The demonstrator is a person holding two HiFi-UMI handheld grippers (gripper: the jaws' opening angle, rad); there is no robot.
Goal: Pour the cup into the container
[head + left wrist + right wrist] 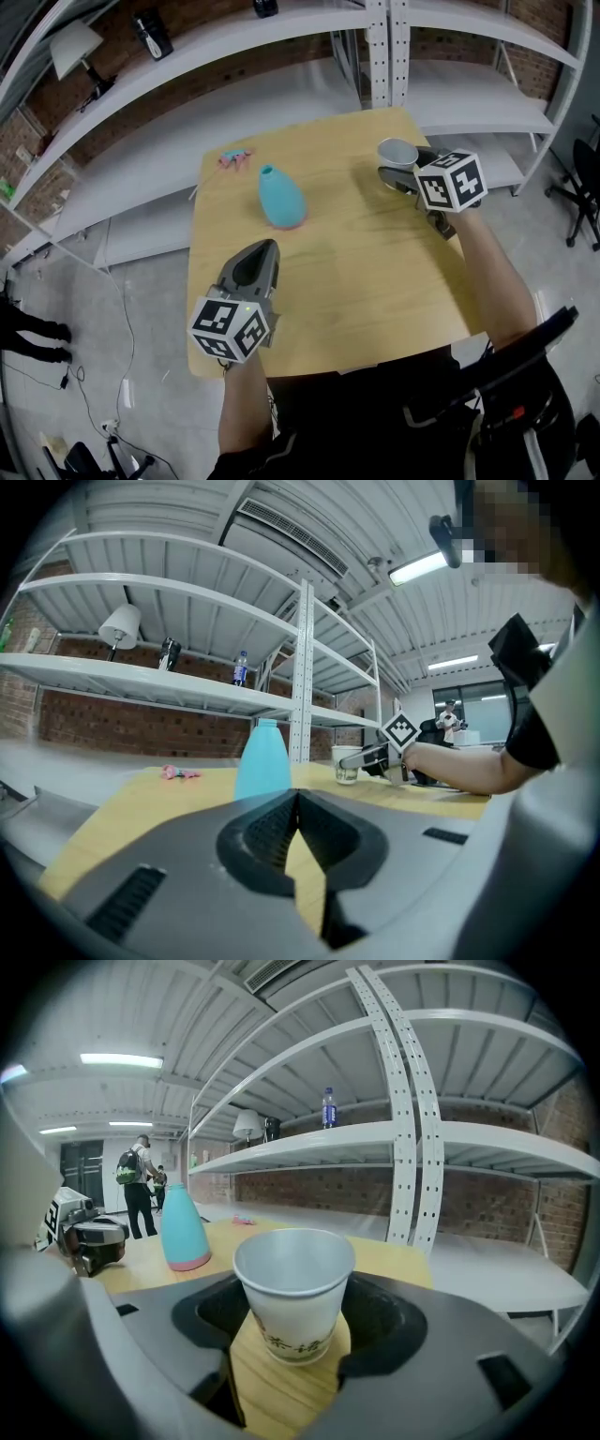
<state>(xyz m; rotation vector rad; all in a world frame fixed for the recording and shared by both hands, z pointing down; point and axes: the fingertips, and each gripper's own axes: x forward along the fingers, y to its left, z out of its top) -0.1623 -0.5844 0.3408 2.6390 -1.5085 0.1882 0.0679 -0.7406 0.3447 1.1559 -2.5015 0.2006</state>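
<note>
A white paper cup (397, 150) stands upright near the far right corner of the wooden table (375, 281). My right gripper (399, 169) is shut on the cup (293, 1293), its jaws pressing low on both sides. I cannot see what is inside the cup. The container, a light blue vase with a narrow neck and a pink base (280, 197), stands at the table's middle left. It shows left of the cup in the right gripper view (182, 1227). My left gripper (267, 246) is shut and empty, hovering short of the vase (262, 759).
A small pink and blue object (234, 157) lies at the table's far left corner. Grey metal shelving (375, 56) runs behind the table. An office chair (583, 183) stands at the right. A person (141, 1194) stands far off in the room.
</note>
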